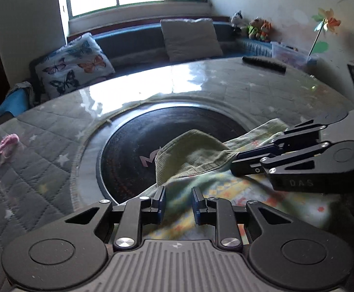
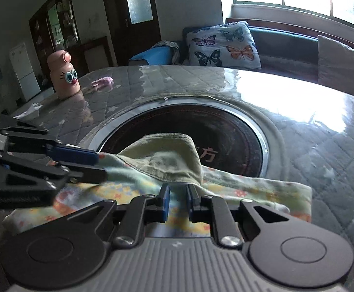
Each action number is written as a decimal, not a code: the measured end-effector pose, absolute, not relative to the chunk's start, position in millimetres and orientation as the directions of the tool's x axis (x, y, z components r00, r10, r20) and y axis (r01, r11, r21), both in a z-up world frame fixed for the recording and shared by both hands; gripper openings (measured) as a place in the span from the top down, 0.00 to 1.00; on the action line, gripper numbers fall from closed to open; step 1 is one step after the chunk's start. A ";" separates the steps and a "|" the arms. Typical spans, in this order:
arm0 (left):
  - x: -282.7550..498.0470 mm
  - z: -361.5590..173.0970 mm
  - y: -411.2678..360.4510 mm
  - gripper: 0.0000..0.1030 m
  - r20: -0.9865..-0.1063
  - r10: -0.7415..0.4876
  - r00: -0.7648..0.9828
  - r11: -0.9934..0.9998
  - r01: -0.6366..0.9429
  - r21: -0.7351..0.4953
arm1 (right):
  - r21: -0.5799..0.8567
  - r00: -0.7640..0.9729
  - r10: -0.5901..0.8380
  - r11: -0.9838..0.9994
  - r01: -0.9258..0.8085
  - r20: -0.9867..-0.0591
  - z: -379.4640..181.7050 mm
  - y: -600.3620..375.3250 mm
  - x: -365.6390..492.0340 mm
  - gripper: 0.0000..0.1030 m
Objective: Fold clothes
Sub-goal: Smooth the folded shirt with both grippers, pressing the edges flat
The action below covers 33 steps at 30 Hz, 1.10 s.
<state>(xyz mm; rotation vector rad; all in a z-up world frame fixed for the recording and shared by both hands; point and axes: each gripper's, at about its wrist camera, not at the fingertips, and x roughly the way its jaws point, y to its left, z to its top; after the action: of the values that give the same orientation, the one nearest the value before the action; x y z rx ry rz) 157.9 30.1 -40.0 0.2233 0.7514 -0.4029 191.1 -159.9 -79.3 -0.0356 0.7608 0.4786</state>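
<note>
A small garment [image 1: 196, 160] lies on the table, with a pale green corduroy outside and a flowered lining; it partly covers the black round hotplate [image 1: 152, 133]. It also shows in the right wrist view [image 2: 167, 160]. My left gripper [image 1: 178, 203] is open, its jaws a little apart over the flowered lining near the hem. It shows from the side in the right wrist view [image 2: 101, 164]. My right gripper [image 2: 178, 202] is open just above the lining, behind the green fold. In the left wrist view it [image 1: 235, 161] comes in from the right, tips at the green fold's edge.
The table [image 1: 55, 126] has a grey quilted cover under glass. A pink bottle with cartoon eyes [image 2: 63, 75] and a small pink toy [image 2: 102, 82] stand at the far left. A dark remote [image 1: 264, 63] lies at the far edge. A bench with cushions [image 1: 74, 65] runs behind.
</note>
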 end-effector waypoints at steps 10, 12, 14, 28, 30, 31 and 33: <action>138.5 -30.1 39.3 0.75 -0.670 -0.282 0.687 0.909 0.415 0.043 | 0.110 0.621 0.458 0.850 -0.515 -0.636 -57.6 -155.4 157.8 0.78; 126.2 -27.7 39.1 0.75 -0.661 -0.293 0.690 0.906 0.422 0.039 | 0.100 0.610 0.470 0.836 -0.539 -0.638 -55.5 -151.8 145.3 0.78; 113.3 -25.7 38.8 0.75 -0.653 -0.305 0.694 0.903 0.428 0.033 | 0.093 0.602 0.479 0.825 -0.558 -0.639 -56.2 -148.3 133.2 0.78; 39.1 -45.8 41.4 0.75 -0.629 -0.283 0.724 0.908 0.413 0.066 | -0.009 0.623 0.481 0.788 -0.616 -0.617 -73.6 -122.4 55.9 0.76; 34.0 -47.0 41.9 0.75 -0.621 -0.279 0.732 0.911 0.407 0.072 | -0.005 0.625 0.484 0.788 -0.615 -0.613 -73.4 -122.4 50.7 0.76; 33.2 -46.3 42.8 0.75 -0.620 -0.279 0.734 0.912 0.405 0.070 | 0.002 0.621 0.491 0.786 -0.618 -0.611 -71.7 -123.4 49.5 0.77; 32.9 -46.3 44.6 0.75 -0.620 -0.276 0.735 0.915 0.397 0.064 | 0.014 0.630 0.498 0.791 -0.612 -0.595 -66.8 -128.1 48.5 0.78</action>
<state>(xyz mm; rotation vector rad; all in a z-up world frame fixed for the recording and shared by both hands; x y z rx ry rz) 32.9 44.6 -46.3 0.1975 0.6469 -0.3725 48.5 -128.1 -66.8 -0.1964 0.6189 0.6401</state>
